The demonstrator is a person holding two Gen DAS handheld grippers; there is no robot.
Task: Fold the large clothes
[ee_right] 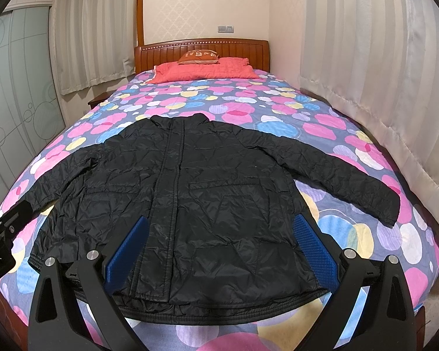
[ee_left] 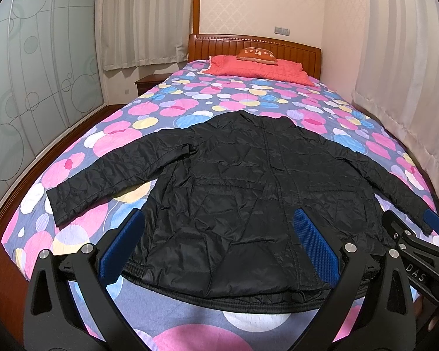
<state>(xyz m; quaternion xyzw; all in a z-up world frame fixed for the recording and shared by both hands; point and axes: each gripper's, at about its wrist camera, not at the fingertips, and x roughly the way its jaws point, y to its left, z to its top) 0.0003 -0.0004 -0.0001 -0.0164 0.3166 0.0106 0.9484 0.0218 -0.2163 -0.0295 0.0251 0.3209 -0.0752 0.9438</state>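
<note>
A black quilted jacket (ee_left: 234,181) lies flat and face up on the bed, sleeves spread out to both sides, hem toward me; it also shows in the right wrist view (ee_right: 207,193). My left gripper (ee_left: 219,245) is open and empty above the jacket's hem, on its left half. My right gripper (ee_right: 219,248) is open and empty above the hem, on its right half. The right gripper's blue fingers (ee_left: 436,223) show at the right edge of the left wrist view. The left gripper's body (ee_right: 3,234) shows at the left edge of the right wrist view.
The bed has a cover with pink, blue and yellow circles (ee_left: 190,105). A red pillow (ee_left: 257,68) and a small cushion (ee_left: 257,54) lie at the wooden headboard (ee_left: 278,46). Curtains (ee_right: 380,73) hang along the right side. A glass wardrobe (ee_left: 29,87) stands left.
</note>
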